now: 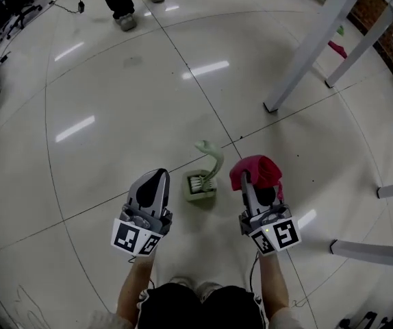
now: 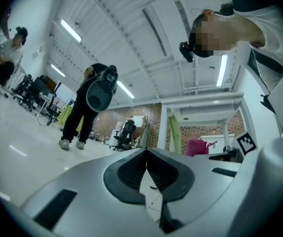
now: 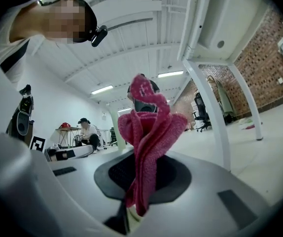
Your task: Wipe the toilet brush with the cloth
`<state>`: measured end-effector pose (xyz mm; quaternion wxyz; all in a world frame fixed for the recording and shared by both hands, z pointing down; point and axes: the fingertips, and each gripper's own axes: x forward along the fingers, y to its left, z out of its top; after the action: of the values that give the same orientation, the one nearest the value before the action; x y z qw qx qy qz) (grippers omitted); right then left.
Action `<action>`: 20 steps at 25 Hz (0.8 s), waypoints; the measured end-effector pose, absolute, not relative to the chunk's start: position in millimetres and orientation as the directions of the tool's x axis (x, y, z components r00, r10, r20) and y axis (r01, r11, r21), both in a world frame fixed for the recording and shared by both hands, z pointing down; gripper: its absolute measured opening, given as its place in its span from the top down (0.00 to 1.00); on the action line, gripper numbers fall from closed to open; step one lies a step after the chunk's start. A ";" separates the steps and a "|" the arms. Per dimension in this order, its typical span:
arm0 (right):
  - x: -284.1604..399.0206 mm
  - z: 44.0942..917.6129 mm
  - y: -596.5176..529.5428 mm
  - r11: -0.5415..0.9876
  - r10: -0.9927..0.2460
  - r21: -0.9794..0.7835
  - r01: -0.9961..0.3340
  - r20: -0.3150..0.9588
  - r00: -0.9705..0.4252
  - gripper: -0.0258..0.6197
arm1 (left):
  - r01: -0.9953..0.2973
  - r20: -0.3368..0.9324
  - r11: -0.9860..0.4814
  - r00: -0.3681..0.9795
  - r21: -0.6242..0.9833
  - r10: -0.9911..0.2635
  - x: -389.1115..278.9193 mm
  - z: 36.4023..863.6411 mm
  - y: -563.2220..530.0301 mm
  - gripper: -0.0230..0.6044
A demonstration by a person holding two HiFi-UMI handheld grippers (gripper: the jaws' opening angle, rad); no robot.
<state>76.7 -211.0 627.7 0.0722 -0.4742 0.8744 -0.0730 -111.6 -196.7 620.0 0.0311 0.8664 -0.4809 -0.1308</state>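
- Head view showed the largest thing, a glossy pale floor (image 1: 114,81) cut by thin dark seams and streaked with reflections of the ceiling lights.
- At upper right stood the slanted white square-section legs of a surface (image 1: 313,43). The right gripper view showed one of these legs from low down, in front of a red brick wall (image 3: 265,68).
- A standing person (image 1: 121,5) appeared in the head view only as dark trouser legs and shoes. The left gripper view showed the whole dark-clothed figure, seen from behind.
- The left tongs (image 1: 157,177), smooth grey plastic with a black-and-white marker cube at the rear, were pressed together. The left gripper view showed their ribbed black pads meeting at the tips with nothing between them.
- The right tongs (image 1: 252,184), of the same build, were pinching the cloth (image 1: 258,168). The right gripper view showed the fuzzy, crumpled pink fabric rising in folds from between the dark pads, with a short tail hanging below them.
- The toilet brush (image 1: 209,157), matte pale green plastic, stood on the floor between the two tongs, just ahead of them and apart from both. Its curved handle rose from a boxy square base (image 1: 200,189) where pale bristles showed. Only the head view showed it.
- The right gripper view alone showed a seated person (image 3: 87,131) far off on the left.
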 end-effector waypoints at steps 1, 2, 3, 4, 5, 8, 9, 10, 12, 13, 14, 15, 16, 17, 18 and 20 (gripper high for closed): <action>77.1 649.9 -209.6 0.546 -0.835 -0.206 -0.812 -0.057 -0.547 0.91 | -0.823 -0.188 -0.533 0.502 0.196 -0.844 -110.3 639.7 -192.4 0.96; 76.6 672.2 -210.1 0.549 -0.833 -0.219 -0.807 -0.056 -0.551 0.91 | -0.824 -0.175 -0.530 0.502 0.201 -0.847 -109.6 657.4 -188.8 0.96; 75.3 693.3 -212.6 0.550 -0.831 -0.229 -0.803 -0.054 -0.553 0.91 | -0.827 -0.161 -0.526 0.502 0.198 -0.850 -109.4 672.3 -186.2 0.96; 73.7 712.1 -216.5 0.552 -0.829 -0.233 -0.801 -0.049 -0.557 0.91 | -0.830 -0.153 -0.523 0.501 0.193 -0.852 -108.5 684.0 -184.6 0.96; 72.4 728.6 -220.8 0.556 -0.825 -0.229 -0.799 -0.039 -0.563 0.91 | -0.832 -0.150 -0.522 0.501 0.190 -0.853 -106.1 693.5 -183.1 0.96; 68.6 770.6 -235.6 0.573 -0.807 -0.226 -0.788 0.016 -0.591 0.91 | -0.827 -0.151 -0.523 0.501 0.208 -0.852 -95.8 717.0 -180.0 0.96; 67.3 782.7 -241.1 0.575 -0.800 -0.236 -0.783 0.037 -0.598 0.91 | -0.824 -0.145 -0.523 0.502 0.218 -0.852 -92.7 723.9 -179.4 0.96; 67.0 793.1 -246.0 0.575 -0.795 -0.246 -0.780 0.056 -0.603 0.91 | -0.821 -0.136 -0.525 0.507 0.225 -0.851 -88.8 729.9 -178.1 0.96; 68.8 808.7 -254.6 0.567 -0.790 -0.279 -0.775 0.084 -0.608 0.91 | -0.810 -0.117 -0.544 0.532 0.218 -0.839 -77.6 738.8 -174.2 0.96; 69.1 814.0 -259.1 0.561 -0.787 -0.304 -0.770 0.092 -0.609 0.91 | -0.805 -0.105 -0.557 0.548 0.203 -0.830 -71.9 742.4 -173.5 0.96; 67.9 818.3 -263.5 0.554 -0.785 -0.331 -0.764 0.097 -0.612 0.91 | -0.802 -0.091 -0.568 0.561 0.186 -0.823 -67.4 745.8 -173.8 0.96; 65.2 822.0 -267.1 0.551 -0.781 -0.357 -0.755 0.099 -0.617 0.91 | -0.799 -0.078 -0.574 0.570 0.176 -0.818 -64.7 749.0 -174.5 0.96; 60.9 825.5 -269.3 0.551 -0.773 -0.382 -0.742 0.101 -0.627 0.91 | -0.798 -0.068 -0.577 0.575 0.175 -0.815 -63.6 751.6 -175.1 0.96; 55.8 828.9 -270.0 0.556 -0.761 -0.404 -0.726 0.104 -0.641 0.91 | -0.797 -0.060 -0.577 0.576 0.178 -0.815 -63.6 753.9 -175.6 0.96; 50.9 831.6 -269.6 0.564 -0.747 -0.422 -0.710 0.107 -0.657 0.91 | -0.798 -0.052 -0.576 0.577 0.180 -0.815 -63.6 756.0 -176.4 0.96; 44.6 834.7 -267.9 0.575 -0.728 -0.442 -0.688 0.108 -0.678 0.91 | -0.800 -0.038 -0.574 0.577 0.175 -0.816 -63.6 760.1 -178.9 0.96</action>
<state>44.6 -267.9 834.7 0.0429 -0.3993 0.8864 -0.2302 -63.6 -178.9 760.1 0.0697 0.8853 -0.4561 -0.0572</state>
